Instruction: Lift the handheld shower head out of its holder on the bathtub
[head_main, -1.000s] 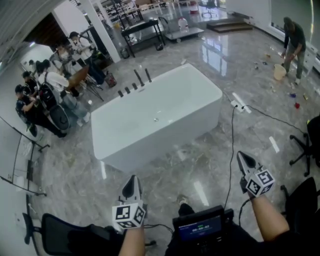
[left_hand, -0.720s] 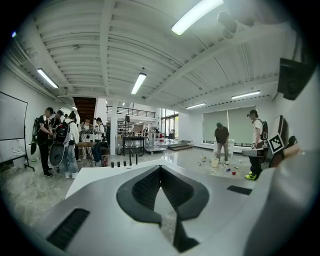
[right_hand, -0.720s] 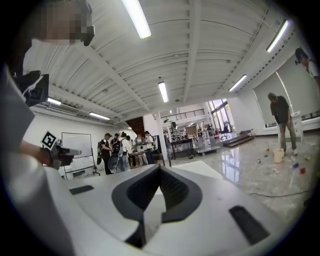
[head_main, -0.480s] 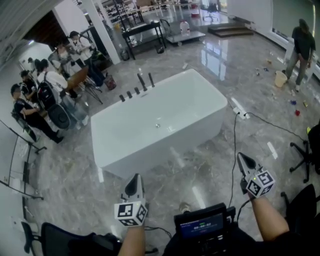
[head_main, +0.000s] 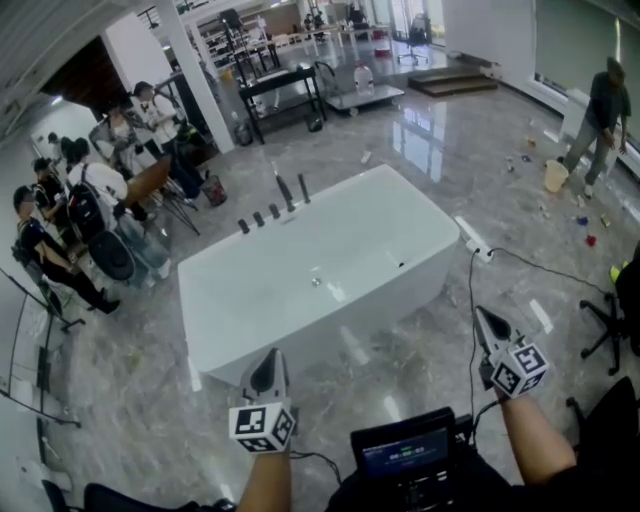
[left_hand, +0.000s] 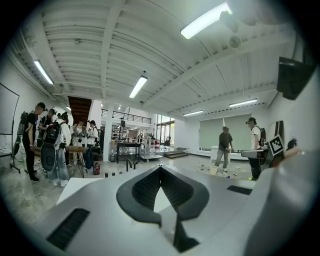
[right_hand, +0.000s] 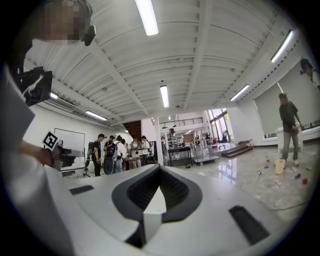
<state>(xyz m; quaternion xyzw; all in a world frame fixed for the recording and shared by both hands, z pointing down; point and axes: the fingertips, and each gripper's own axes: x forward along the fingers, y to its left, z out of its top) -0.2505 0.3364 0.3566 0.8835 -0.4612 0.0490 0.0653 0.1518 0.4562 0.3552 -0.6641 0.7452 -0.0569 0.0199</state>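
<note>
Two grippers, the left gripper (head_main: 266, 365) and the right gripper (head_main: 487, 320), hang well short of one smooth, white, rectangular bathtub (head_main: 400, 270). Both have their jaws pressed together on nothing. Five dark fittings (head_main: 272, 212) stand in a row on the tub's far rim, three stubby and two tall and slanted. The handheld shower head (head_main: 303, 187) is probably one of the tall pair. The glossy grey marble floor (head_main: 420, 130) spreads through an open hall, where one person (head_main: 600, 105) bends beside a bucket (head_main: 556, 175).
</note>
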